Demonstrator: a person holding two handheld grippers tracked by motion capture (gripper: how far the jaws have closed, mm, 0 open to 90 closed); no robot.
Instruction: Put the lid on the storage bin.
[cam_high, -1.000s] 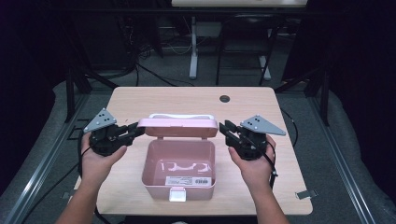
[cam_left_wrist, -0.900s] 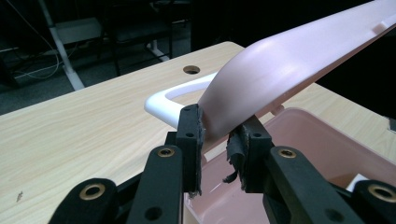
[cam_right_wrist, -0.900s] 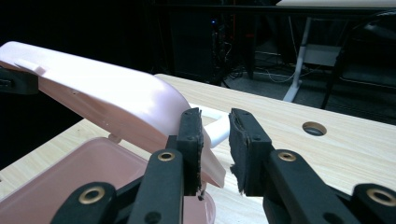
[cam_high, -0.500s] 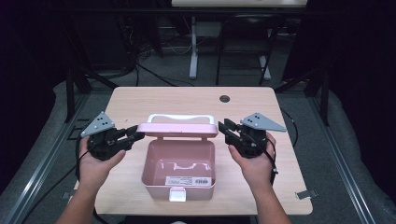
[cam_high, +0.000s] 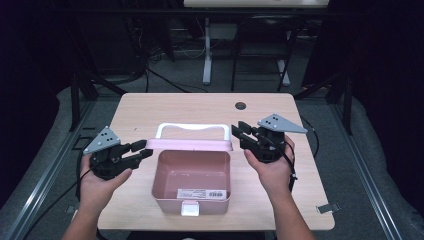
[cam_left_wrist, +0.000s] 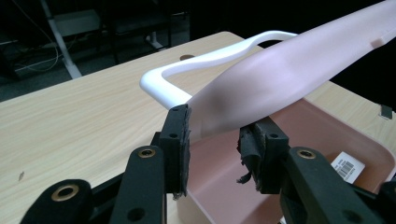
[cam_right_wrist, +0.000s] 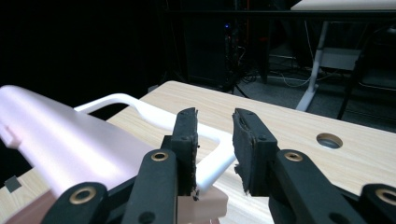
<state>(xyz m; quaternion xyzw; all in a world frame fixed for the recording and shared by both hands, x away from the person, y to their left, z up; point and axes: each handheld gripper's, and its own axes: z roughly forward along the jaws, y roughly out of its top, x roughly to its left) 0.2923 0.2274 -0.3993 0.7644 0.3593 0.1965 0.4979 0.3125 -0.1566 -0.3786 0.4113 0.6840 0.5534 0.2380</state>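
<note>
Pink smooth plastic box (cam_high: 192, 182) lid (cam_high: 192, 145) stood raised; left gripper (cam_high: 141, 151) at 9 o'clock and right gripper (cam_high: 239, 131) at 3 had fingers just opening, released.

The open plastic box (cam_high: 192, 182) is showing soft pink, and its raised lid (cam_high: 192, 145) is showing the same pink. A curved white handle (cam_high: 192, 127) is sitting at 12 o'clock of the lid. A white sticker with black stripes (cam_high: 202, 193) is lying inside the box. The wooden table (cam_high: 150, 110) is looking light tan with thin grain lines. Both grippers are showing black, the left gripper (cam_high: 142, 150) and the right gripper (cam_high: 239, 131), with grey plates on top.
</note>
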